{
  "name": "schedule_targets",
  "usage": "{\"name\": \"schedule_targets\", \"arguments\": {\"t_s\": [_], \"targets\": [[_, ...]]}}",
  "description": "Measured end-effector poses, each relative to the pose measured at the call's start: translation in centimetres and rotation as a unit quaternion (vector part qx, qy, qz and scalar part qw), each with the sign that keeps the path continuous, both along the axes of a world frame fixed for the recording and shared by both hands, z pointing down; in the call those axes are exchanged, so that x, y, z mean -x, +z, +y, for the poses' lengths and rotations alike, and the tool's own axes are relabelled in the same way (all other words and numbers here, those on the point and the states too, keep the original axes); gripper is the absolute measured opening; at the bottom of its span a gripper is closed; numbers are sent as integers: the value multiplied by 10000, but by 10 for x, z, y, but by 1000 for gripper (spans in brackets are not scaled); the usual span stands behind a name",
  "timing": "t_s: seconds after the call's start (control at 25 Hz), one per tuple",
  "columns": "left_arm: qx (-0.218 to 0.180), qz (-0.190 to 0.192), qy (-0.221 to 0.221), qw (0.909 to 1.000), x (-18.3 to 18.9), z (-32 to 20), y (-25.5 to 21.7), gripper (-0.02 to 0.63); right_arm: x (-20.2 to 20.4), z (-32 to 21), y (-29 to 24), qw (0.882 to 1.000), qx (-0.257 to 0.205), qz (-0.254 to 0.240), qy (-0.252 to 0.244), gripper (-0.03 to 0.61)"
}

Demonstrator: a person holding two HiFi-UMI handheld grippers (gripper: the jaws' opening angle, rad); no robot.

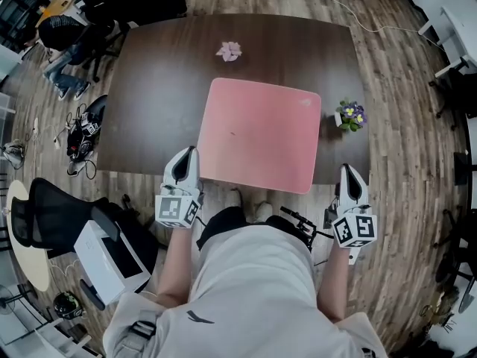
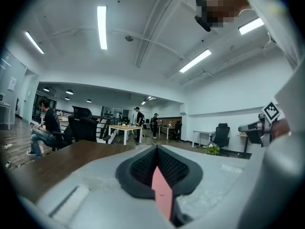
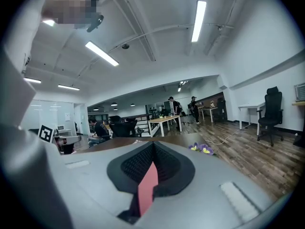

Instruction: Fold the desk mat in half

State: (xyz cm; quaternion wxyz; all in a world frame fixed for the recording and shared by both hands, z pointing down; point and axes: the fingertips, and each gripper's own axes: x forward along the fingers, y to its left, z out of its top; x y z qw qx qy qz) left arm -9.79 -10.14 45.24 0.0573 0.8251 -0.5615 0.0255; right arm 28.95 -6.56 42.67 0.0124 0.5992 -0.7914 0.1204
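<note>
The pink desk mat (image 1: 261,133) lies flat and unfolded on the dark table (image 1: 160,88), its near edge hanging a little over the table's front edge. My left gripper (image 1: 191,152) (image 2: 157,150) is just left of the mat's near left corner, jaws shut. My right gripper (image 1: 347,168) (image 3: 152,145) hovers off the table's front right, clearly apart from the mat's near right corner, jaws also shut. In both gripper views a thin pink strip shows in the seam between the pads; I cannot tell what it is.
A pink paper flower (image 1: 229,51) rests on the table behind the mat. A small pot of purple flowers (image 1: 350,115) (image 3: 202,148) stands at the table's right edge. A black office chair (image 1: 52,215) and a white box (image 1: 112,259) stand on the floor at my left.
</note>
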Motion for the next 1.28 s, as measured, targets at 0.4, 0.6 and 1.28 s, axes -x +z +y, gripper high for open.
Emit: {"name": "schedule_targets", "arguments": {"t_s": [0.4, 0.6, 1.28], "targets": [[-9, 26, 62, 10000, 17, -27, 6, 4, 12, -22, 6, 9998, 17, 137, 124, 1], [44, 56, 127, 9999, 17, -30, 11, 4, 15, -26, 8, 9997, 46, 212, 149, 0], [78, 109, 215, 9997, 17, -31, 14, 5, 16, -33, 39, 9991, 290, 100, 294, 1]]}}
